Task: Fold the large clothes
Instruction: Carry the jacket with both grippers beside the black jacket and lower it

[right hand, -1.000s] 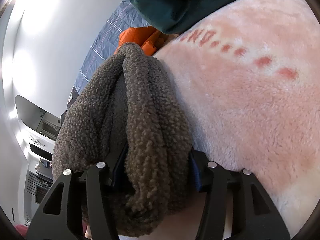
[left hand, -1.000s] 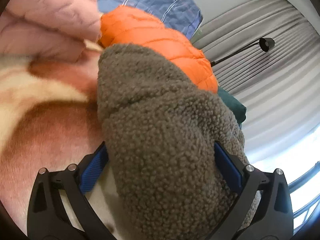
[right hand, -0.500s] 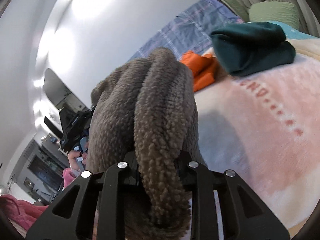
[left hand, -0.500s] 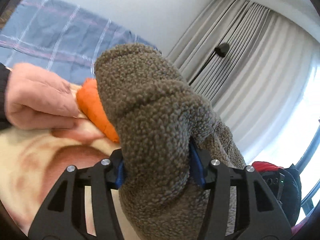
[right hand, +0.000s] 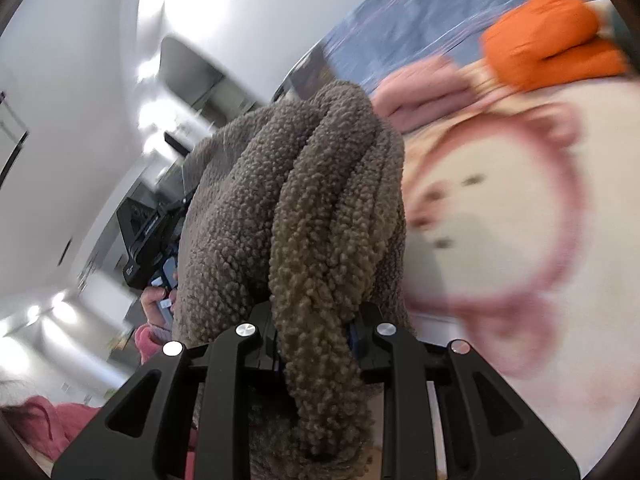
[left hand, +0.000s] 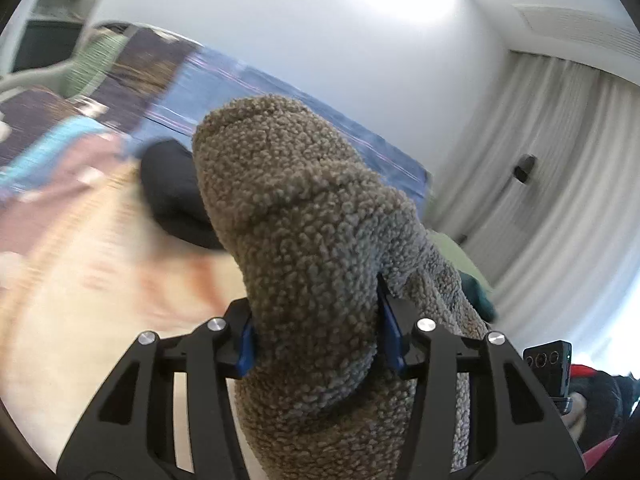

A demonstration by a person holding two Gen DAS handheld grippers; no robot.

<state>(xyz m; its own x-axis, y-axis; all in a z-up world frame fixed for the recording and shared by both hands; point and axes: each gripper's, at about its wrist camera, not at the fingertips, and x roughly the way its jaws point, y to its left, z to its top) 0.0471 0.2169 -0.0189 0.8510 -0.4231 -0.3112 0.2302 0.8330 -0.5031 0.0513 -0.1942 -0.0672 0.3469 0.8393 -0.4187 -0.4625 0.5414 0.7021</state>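
A thick grey-brown fleece garment (left hand: 304,248) fills the middle of the left wrist view. My left gripper (left hand: 320,340) is shut on a bunched fold of it, held up above the bed. In the right wrist view the same fleece (right hand: 312,216) hangs in rolled folds, and my right gripper (right hand: 316,340) is shut on a narrow bunch of it. The other hand-held gripper (right hand: 148,236) shows to the left behind the fleece. The pale pink patterned blanket (right hand: 500,240) lies below to the right.
An orange puffer jacket (right hand: 548,40) and a folded pink garment (right hand: 424,96) lie at the far side of the bed. A black garment (left hand: 172,192) lies on the blanket (left hand: 80,300). A blue plaid sheet (left hand: 280,92), white wall and grey curtains (left hand: 560,180) stand behind.
Both grippers have lifted the fleece up off the blanket and swung; the views now look toward the wall and room. Both stay shut on the fleece, the left bunch now narrower.
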